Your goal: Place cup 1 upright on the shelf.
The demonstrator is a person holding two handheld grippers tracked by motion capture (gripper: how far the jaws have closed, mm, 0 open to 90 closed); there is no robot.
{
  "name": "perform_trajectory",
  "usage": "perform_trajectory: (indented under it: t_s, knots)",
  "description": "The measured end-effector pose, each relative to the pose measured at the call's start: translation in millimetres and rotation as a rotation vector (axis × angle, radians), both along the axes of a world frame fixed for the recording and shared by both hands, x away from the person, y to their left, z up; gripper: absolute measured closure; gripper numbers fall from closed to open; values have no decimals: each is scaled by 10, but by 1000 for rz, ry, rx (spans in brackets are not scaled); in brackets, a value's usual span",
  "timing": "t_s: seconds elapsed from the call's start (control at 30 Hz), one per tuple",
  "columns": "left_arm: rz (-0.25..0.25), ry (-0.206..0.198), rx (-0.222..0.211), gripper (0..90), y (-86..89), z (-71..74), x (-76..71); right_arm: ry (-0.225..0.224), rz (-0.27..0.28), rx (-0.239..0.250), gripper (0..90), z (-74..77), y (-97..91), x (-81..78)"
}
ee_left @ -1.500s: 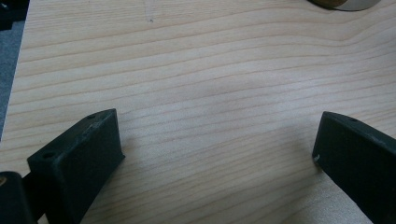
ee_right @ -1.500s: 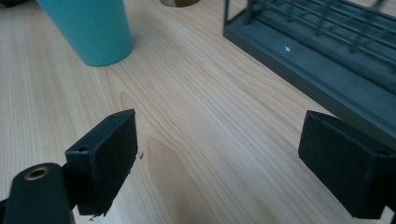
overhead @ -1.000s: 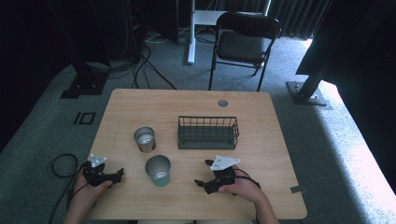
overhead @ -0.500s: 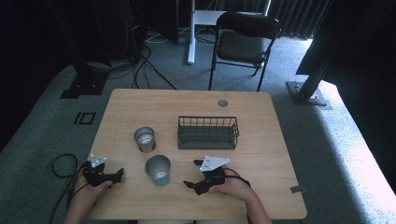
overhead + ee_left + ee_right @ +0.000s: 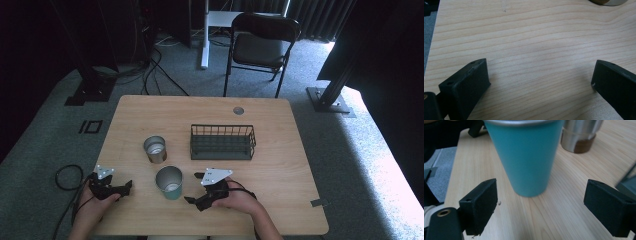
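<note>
A teal cup (image 5: 169, 182) with a metal rim stands upright near the table's front, and a steel cup (image 5: 155, 149) stands just behind it. My right gripper (image 5: 194, 188) is open a little to the right of the teal cup, its jaws pointing at it. In the right gripper view the teal cup (image 5: 529, 157) rises close ahead of the open right gripper (image 5: 541, 200), beyond the jaw tips and apart from them; the steel cup (image 5: 580, 135) stands behind it. My left gripper (image 5: 125, 188) rests open at the front left, with bare wood between the jaws of the left gripper (image 5: 540, 75).
A dark wire basket (image 5: 222, 142) sits mid-table, right of the steel cup. The wooden table (image 5: 280, 165) has a round cable hole (image 5: 238, 110) at its back edge. A folding chair (image 5: 262, 47) stands beyond the table. A cable coil (image 5: 65, 176) lies on the floor at left.
My right gripper has moved left across the table front, closing in on the teal cup. The left gripper and both cups have stayed put.
</note>
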State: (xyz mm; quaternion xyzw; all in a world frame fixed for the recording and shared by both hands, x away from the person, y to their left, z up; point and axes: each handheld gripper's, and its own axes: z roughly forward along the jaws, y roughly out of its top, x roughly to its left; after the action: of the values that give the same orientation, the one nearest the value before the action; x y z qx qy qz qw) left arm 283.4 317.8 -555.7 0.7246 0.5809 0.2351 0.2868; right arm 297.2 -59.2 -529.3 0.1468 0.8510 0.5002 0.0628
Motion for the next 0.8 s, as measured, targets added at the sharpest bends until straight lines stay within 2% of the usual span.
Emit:
perform_trajectory:
  t_s: [0.6, 0.8]
  knots:
    - [0, 0, 0, 19, 0, 0, 0, -32, 42, 45, 115, 20, 289, 33]
    - [0, 0, 0, 19, 0, 0, 0, -27, 50, 66, 115, 28, 356, 40]
